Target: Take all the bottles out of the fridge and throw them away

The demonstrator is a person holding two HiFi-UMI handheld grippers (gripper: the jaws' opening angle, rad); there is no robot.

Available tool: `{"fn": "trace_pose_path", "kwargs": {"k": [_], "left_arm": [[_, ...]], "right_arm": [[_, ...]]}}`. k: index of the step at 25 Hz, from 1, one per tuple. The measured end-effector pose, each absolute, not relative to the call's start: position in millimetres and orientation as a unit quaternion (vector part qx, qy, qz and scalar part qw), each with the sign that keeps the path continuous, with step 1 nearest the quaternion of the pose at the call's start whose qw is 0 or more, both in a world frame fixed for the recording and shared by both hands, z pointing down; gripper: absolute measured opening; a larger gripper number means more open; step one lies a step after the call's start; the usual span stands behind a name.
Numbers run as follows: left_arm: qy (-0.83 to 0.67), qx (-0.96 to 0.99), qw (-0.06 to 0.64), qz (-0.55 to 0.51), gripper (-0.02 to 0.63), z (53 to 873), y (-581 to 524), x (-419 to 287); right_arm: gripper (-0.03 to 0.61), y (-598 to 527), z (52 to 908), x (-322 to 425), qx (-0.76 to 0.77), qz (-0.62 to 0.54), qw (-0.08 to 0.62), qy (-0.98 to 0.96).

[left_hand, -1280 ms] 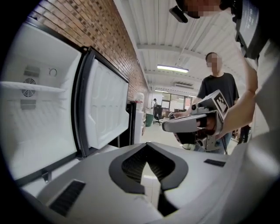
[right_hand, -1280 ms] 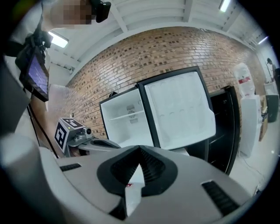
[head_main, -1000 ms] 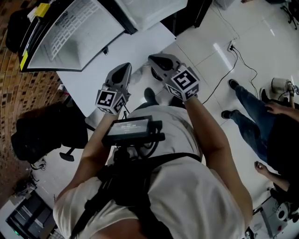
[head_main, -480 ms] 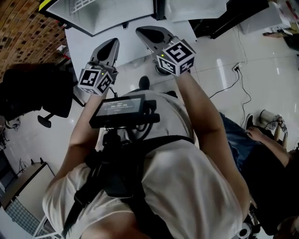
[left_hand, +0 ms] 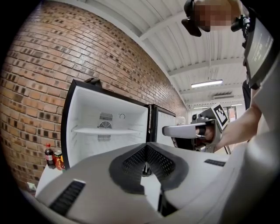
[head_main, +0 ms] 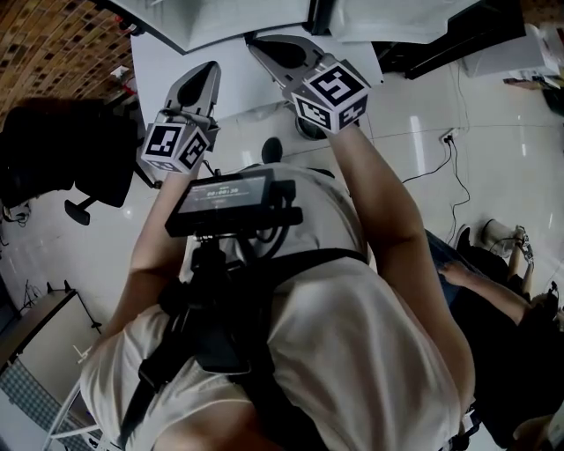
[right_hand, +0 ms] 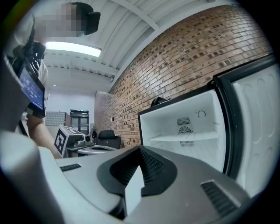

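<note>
Since the earlier frame, both grippers have been carried up the head view toward the fridge. Left gripper (left_hand: 146, 162) and right gripper (right_hand: 139, 168): grey plastic jaws with ribbed black pads are pressed together and nothing is held. Their cubes are printed with square black-and-white markers. A dark bottle (left_hand: 49, 155), its red label unreadable, is stood at the white table's (left_hand: 43, 181) left edge, beside the open, white-lined fridge (left_hand: 109, 131). A brick wall (left_hand: 52, 57) is seen behind.

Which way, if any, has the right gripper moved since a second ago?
Yes: the right gripper has moved forward across the white table, closer to the open fridge.
</note>
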State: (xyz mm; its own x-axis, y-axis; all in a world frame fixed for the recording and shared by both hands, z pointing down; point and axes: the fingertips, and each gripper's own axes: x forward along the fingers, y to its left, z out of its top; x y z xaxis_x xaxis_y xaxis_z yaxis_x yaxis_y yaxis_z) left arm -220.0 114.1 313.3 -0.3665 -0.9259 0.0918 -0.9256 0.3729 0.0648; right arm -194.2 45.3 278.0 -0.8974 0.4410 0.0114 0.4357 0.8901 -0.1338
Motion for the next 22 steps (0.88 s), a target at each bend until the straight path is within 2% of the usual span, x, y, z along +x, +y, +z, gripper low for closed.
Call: {"fn": "trace_pose_path", "kwargs": {"k": [14,22], "left_arm": [[-0.814,0.578,0.053,0.004,0.006,310.1,93.9,-205.3],[-0.813,0.580,0.049,0.017,0.006,335.1,87.9,-205.4]], "right_arm": [[0.002,34.3,274.9,-174.7,-0.218,0.068,0.017,-0.973],[0.002,29.3,300.5,-175.1,-0.217,0.070,0.008,-0.974]]}}
